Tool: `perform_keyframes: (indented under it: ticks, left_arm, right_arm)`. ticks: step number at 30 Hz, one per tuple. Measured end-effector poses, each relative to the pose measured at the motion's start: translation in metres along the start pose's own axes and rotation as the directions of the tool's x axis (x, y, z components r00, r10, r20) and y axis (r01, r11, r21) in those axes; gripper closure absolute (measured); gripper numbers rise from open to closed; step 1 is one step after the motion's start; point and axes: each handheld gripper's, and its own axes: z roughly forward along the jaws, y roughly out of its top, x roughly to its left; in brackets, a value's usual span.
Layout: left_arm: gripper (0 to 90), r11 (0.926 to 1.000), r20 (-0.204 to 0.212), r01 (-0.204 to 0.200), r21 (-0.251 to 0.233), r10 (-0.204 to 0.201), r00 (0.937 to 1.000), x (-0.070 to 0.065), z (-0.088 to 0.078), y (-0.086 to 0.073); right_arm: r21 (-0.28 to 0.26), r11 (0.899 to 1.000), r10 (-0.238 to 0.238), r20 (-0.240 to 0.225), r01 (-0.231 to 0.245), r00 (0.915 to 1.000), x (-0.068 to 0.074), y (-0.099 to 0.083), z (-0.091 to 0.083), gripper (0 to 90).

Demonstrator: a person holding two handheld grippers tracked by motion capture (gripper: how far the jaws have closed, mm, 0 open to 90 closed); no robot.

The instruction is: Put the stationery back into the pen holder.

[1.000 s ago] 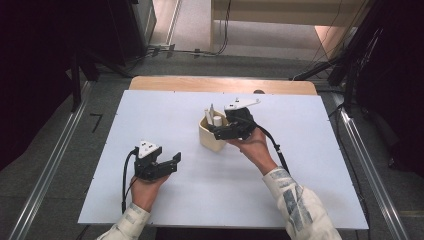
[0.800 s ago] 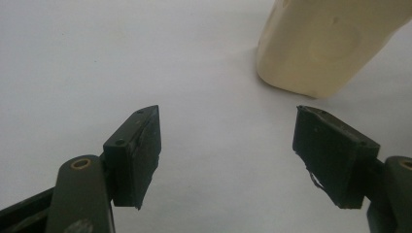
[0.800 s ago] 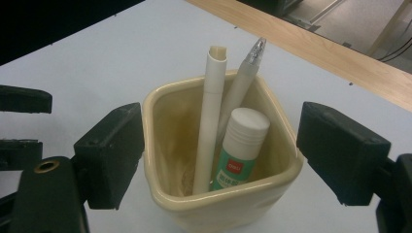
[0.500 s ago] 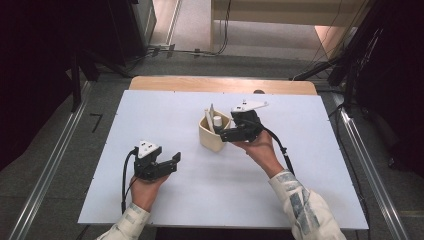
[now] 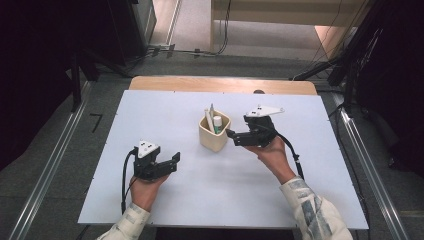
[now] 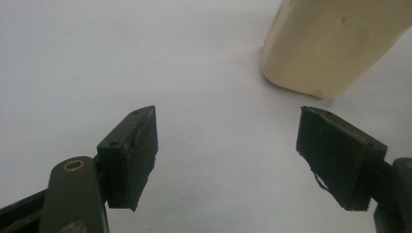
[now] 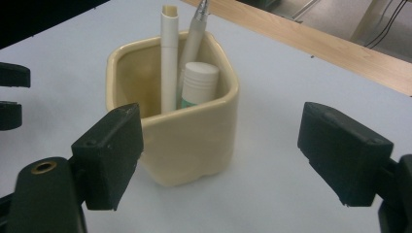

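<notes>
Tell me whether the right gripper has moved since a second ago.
Yes. In the high view the right gripper has backed away to the right of the cream cup, which it earlier overlapped; its jaws now stand open just beside it.

Bright, soft-shadowed table; dark surroundings; close-ups blurry.

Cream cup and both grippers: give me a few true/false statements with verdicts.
1. The cream cup stands upright on the white table. True.
2. The cup is empty. False: it holds a white pen, a grey pen and a white-capped tube.
3. The right gripper is clamped on the cup. False: its jaws stand open, off the cup.
4. The left gripper is open with nothing between its jaws. True.
</notes>
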Motion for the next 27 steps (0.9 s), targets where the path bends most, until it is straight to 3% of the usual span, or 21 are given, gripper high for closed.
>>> perform_keyframes:
  ticks: [27]
  left_arm:
    - [10.6, 1.0, -0.038, -0.001, 0.009, 0.001, 0.9993, 0.002, 0.002, 0.001]
  right_arm:
    - [0.054, 0.992, 0.105, 0.086, -0.11, 0.9908, -0.034, -0.067, -0.035, 15.1]
